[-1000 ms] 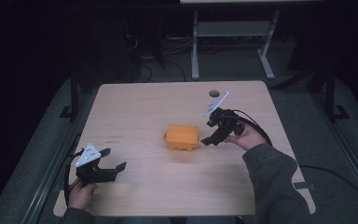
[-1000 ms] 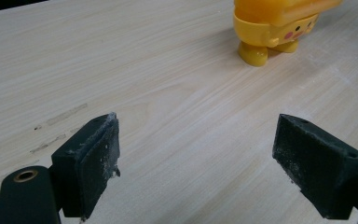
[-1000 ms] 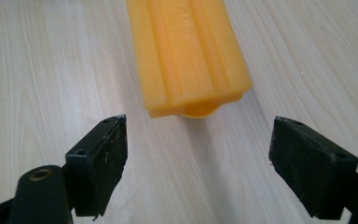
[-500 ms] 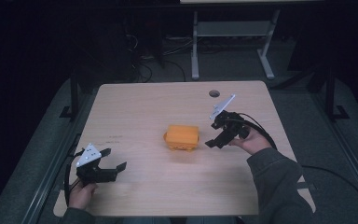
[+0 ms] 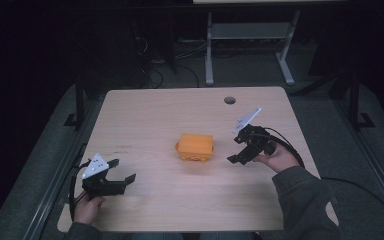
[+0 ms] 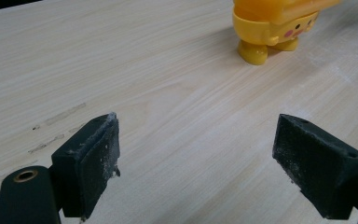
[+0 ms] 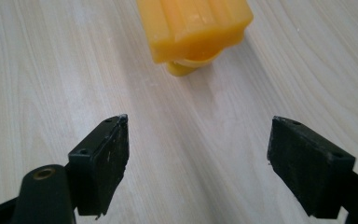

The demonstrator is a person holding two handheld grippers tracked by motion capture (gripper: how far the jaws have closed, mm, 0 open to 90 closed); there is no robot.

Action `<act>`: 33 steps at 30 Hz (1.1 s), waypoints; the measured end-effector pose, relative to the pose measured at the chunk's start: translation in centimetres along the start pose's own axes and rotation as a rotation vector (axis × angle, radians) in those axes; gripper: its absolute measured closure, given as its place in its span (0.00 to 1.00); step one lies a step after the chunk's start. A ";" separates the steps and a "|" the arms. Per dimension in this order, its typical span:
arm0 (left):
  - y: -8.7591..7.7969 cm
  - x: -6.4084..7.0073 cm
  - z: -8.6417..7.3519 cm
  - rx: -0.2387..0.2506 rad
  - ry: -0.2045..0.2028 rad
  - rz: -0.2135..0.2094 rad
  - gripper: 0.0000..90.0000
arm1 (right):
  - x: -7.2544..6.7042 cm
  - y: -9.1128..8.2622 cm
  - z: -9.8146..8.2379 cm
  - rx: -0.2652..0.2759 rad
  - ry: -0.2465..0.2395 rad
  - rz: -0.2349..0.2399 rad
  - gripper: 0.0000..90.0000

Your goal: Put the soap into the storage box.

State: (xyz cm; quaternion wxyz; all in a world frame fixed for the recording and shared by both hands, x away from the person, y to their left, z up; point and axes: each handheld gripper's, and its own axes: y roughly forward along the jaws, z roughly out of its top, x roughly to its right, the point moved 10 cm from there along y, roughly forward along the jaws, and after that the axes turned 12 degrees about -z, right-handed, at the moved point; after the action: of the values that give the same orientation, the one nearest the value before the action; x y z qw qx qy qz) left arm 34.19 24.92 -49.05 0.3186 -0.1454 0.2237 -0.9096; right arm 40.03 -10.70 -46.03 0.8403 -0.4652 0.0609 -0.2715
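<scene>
I see the orange toy box [image 5: 196, 147] standing near the middle of the wooden table [image 5: 145, 115], between my two grippers and apart from both. It is a rounded block with a ribbed, flatter orange top over a yellower lower body; my left gripper view shows stubby yellow feet and a pink cheek spot with a small dark mark on its face. I can read no brand, label or writing on it. My right gripper [image 5: 240, 150] sits near its right side, jaws spread wide, nothing between them. My left gripper [image 5: 122, 171] is at the near left corner, well apart, jaws likewise wide and empty.
</scene>
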 end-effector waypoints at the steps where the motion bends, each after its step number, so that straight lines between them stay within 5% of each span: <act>1: 0.0 0.0 0.0 0.000 0.000 0.000 0.16 | 0.0 0.0 -0.2 -0.002 0.004 -0.002 0.22; 25: 0.1 0.0 -0.2 -0.009 0.004 0.012 0.16 | -0.2 -1.2 -4.1 0.011 0.080 -0.030 0.22; 33: 0.1 -0.1 -0.2 -0.007 0.003 0.023 0.16 | -0.3 -1.7 -5.9 0.024 0.145 -0.027 0.23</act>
State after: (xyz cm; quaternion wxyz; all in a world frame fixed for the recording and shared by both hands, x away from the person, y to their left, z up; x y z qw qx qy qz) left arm 34.21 24.96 -49.29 0.3280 -0.1423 0.2289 -0.9054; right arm 36.99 -15.61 -48.00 0.8355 -0.4350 0.1119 -0.3166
